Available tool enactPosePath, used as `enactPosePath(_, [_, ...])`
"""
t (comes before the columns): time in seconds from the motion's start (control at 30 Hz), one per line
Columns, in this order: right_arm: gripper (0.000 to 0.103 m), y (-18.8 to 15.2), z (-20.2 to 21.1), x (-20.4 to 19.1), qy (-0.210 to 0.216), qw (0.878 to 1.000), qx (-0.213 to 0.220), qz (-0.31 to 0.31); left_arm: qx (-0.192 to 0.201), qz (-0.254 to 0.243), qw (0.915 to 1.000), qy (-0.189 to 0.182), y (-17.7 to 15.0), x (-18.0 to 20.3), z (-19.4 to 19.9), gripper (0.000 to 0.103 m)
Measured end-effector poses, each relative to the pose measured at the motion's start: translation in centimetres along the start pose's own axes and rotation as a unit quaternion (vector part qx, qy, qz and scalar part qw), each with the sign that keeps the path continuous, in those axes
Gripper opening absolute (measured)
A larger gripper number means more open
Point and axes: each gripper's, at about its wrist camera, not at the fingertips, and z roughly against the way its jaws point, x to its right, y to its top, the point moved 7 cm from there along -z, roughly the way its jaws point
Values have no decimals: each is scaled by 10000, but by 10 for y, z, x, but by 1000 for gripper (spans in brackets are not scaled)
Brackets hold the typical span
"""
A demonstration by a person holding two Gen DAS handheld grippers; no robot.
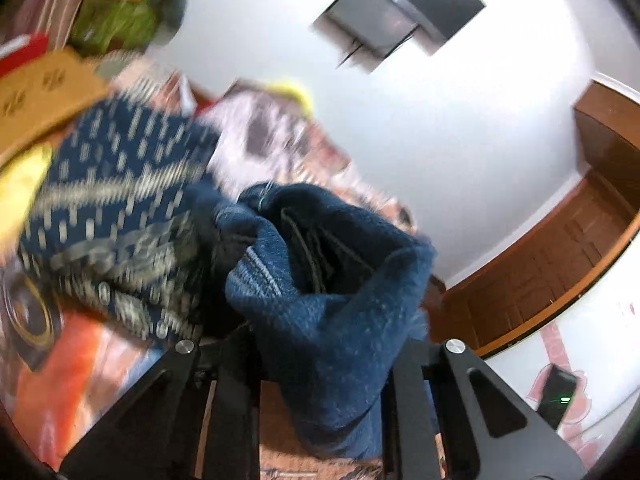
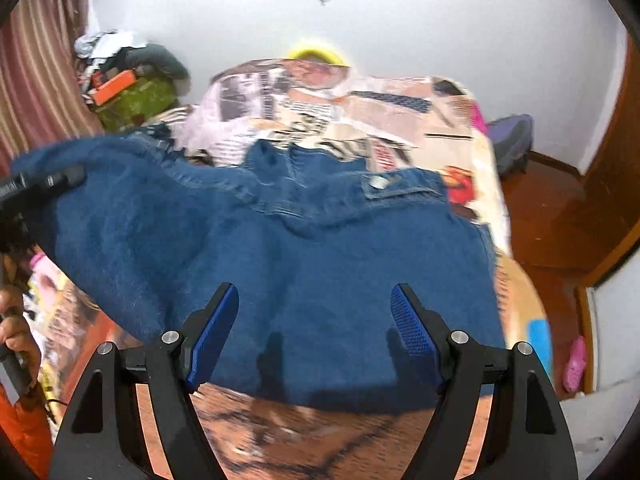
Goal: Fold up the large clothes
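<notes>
Two views. Left wrist: left hand-held gripper point(image 1: 320, 360) narrow, clamped on bunched denim garment point(image 1: 332, 300), lifted above patterned bedspread point(image 1: 80, 360); dark dotted cloth point(image 1: 112, 208) beside it, blurred, perhaps another garment. Right wrist: right hand-held gripper point(image 2: 314, 332) wide, blue pads point(image 2: 412, 332) bare, hovering over denim garment point(image 2: 280, 260) spread on bed point(image 2: 460, 148); left corner raised by left hand-held gripper point(image 2: 60, 180).

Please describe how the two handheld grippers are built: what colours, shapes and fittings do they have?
The right gripper has black angular arms with triangular cut-outs, round silver pivot bolts and blue textured pads. The left gripper shows the same black arms, cut-outs and silver bolts; its pads are hidden.
</notes>
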Motion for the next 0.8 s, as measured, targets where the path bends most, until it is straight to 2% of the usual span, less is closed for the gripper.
enactPosePath(0.13, [75,-2,-25,-36,566,9980,-267,-19,320,-373,9988,-24,22,18,24,16])
enactPosePath(0.2, [75,-11,-51,-61,780,9954,-547,68,413,-499,9979,81,29,20,26,16])
enactPosePath(0.4, [75,-41,-112,-108,1075,9853,-1307,243,124,-799,9954,511,18,8,7,16])
enactPosePath(0.47, [75,-45,-118,-111,1021,9843,-1403,335,92,-860,9948,545,9,8,5,16])
enactPosePath(0.53, [75,-46,-114,-109,1008,9846,-1352,452,94,-909,9945,514,9,13,3,16])
enactPosePath(0.63, [75,-43,-94,-90,1006,9880,-1132,295,61,-1019,9938,429,9,27,-4,16])
enactPosePath(0.8, [75,-33,-42,-26,599,9972,-451,-83,-78,-1364,9904,186,-5,68,-22,16])
